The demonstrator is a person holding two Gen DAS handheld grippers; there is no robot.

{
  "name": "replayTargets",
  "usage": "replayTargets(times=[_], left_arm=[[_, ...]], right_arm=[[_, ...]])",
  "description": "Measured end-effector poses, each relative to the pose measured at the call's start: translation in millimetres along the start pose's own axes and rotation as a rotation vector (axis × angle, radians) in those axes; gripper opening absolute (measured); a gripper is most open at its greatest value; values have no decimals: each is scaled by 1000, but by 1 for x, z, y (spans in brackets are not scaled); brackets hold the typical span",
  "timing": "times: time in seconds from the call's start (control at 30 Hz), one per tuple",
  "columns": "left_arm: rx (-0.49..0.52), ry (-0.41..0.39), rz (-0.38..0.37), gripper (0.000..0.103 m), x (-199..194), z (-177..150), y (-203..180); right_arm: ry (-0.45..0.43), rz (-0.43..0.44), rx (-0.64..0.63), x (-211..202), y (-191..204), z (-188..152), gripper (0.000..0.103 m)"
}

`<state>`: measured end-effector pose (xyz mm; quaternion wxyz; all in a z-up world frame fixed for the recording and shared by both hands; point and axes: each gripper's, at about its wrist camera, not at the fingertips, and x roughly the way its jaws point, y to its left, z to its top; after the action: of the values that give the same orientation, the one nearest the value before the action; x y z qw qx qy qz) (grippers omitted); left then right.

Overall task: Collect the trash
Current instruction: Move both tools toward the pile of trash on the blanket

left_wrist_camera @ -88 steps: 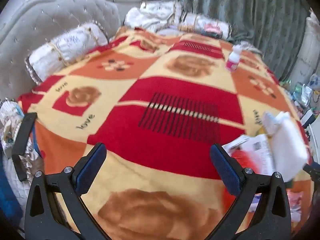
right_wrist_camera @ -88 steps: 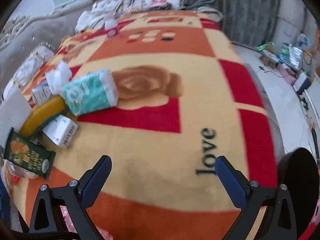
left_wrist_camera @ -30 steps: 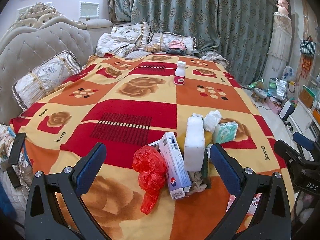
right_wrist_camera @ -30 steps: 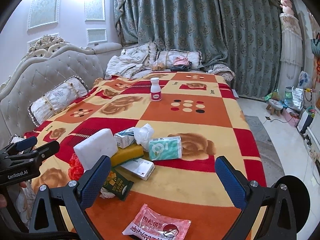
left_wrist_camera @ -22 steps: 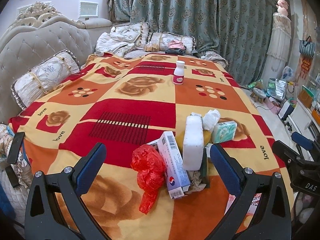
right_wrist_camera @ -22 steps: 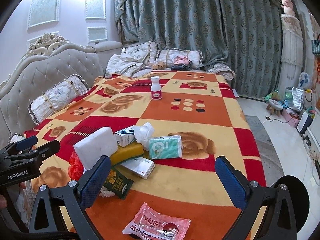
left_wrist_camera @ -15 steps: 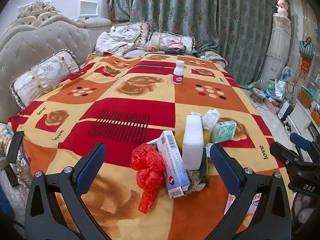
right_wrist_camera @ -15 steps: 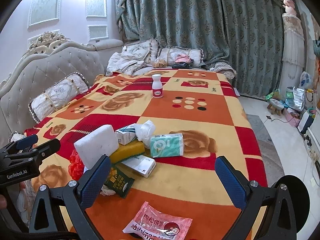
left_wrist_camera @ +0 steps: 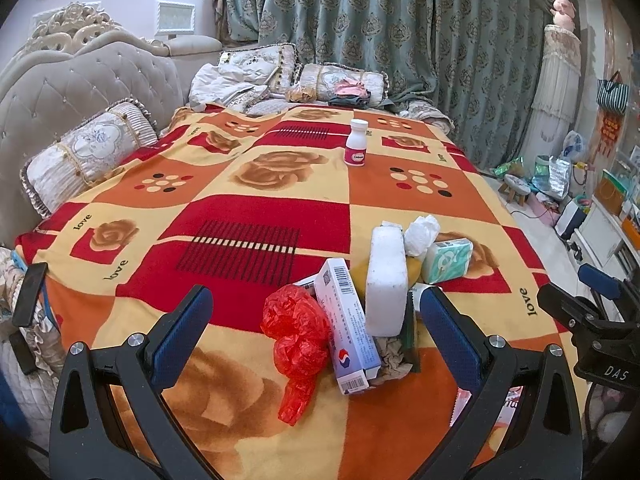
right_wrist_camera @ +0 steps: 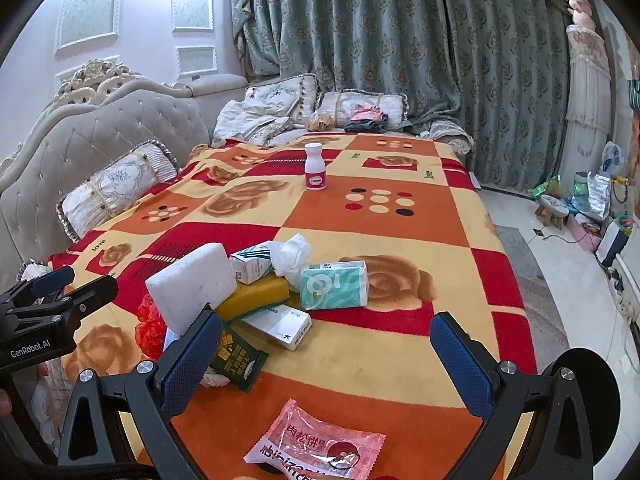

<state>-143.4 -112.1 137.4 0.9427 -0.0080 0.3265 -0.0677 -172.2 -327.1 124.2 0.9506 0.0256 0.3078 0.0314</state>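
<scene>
A pile of trash lies on the patterned blanket (left_wrist_camera: 256,216): a red plastic bag (left_wrist_camera: 298,336), a long white box (left_wrist_camera: 348,328), a white foam block (left_wrist_camera: 386,280), a yellow sponge (right_wrist_camera: 256,298), crumpled tissue (right_wrist_camera: 292,256), a green tissue pack (right_wrist_camera: 334,284), a flat white box (right_wrist_camera: 280,326) and a dark green packet (right_wrist_camera: 236,360). A pink snack wrapper (right_wrist_camera: 316,448) lies nearest me. A white bottle (left_wrist_camera: 356,148) stands far back. My left gripper (left_wrist_camera: 316,332) is open above the pile's near side. My right gripper (right_wrist_camera: 326,364) is open, short of the pile.
A black bin (right_wrist_camera: 580,400) stands off the bed's right edge. Pillows (left_wrist_camera: 88,152) and a tufted headboard (left_wrist_camera: 80,80) line the left and far sides. Clutter and a small stool (right_wrist_camera: 554,206) sit on the floor at right. Curtains hang behind.
Since 2.9 s ago both grippers have pulled back and up from the blanket, so the whole bed shows. Over the last second the views barely shift; both stay open.
</scene>
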Motion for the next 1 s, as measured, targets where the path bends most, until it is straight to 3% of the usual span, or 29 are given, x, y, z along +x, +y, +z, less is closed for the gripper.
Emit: replayTargets(times=[1.0], left_arm=[[12, 26, -2, 103, 8, -6, 0]], right_arm=[[69, 33, -28, 12, 4, -8, 103]])
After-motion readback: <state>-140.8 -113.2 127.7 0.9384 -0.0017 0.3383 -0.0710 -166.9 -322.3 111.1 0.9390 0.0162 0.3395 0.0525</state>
